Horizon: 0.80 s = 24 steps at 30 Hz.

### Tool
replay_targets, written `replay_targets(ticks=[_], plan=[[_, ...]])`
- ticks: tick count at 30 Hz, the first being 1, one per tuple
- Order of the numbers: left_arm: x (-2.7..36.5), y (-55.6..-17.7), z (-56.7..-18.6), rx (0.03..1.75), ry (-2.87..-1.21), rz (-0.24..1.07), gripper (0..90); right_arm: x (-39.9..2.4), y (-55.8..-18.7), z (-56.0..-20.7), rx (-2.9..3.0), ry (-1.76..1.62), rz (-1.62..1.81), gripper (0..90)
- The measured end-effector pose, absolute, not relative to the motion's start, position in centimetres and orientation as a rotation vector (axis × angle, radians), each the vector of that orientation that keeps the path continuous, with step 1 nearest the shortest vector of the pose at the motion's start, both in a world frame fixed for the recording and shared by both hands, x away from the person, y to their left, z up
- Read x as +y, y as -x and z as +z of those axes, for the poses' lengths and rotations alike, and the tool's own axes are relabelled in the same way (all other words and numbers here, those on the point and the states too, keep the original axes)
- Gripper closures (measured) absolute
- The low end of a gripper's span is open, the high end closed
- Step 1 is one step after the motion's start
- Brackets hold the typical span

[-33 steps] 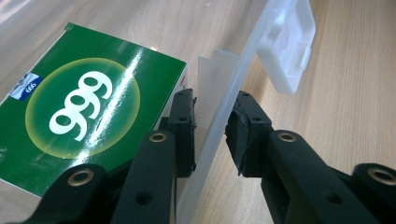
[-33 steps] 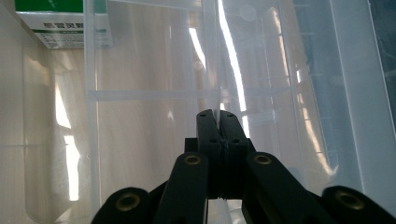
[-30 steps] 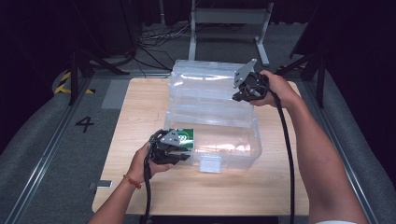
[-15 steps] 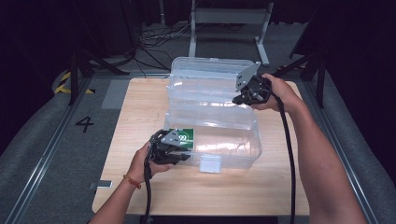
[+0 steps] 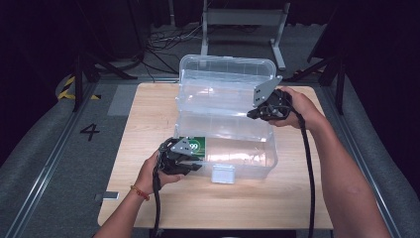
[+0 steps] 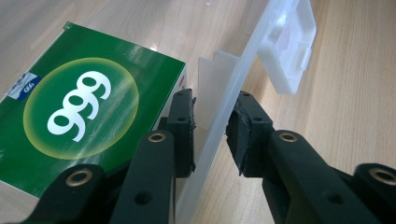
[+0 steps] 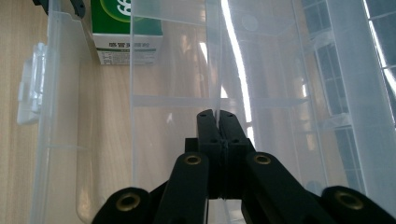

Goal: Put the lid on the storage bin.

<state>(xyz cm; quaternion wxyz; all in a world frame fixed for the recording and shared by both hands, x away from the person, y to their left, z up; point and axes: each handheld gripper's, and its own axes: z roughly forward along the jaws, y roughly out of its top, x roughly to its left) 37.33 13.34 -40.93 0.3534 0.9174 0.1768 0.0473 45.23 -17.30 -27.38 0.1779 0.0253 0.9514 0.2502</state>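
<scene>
A clear plastic storage box [image 5: 225,134] stands open on the wooden table [image 5: 148,114], its lid [image 5: 225,74] raised behind. The right tongs [image 5: 253,113], clenched on the inner tray's [image 7: 177,100] thin edge, should keep the tray level as it moves. The left tongs [image 6: 210,126] straddle the box's front wall without visibly pinching it, steadying the box. A green carton [image 6: 79,112] lies inside, just left of those tongs; bare table lies open ahead of the latch [image 6: 289,46].
</scene>
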Motion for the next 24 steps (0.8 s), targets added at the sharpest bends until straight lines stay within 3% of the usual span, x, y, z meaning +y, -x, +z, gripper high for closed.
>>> replay_targets(ticks=[24], plan=[[13.0, -36.7, -41.0, 0.451, -2.390, 0.200, 68.3, -18.4, -41.6, -29.0, 2.637, -0.101, 0.805, 88.0]])
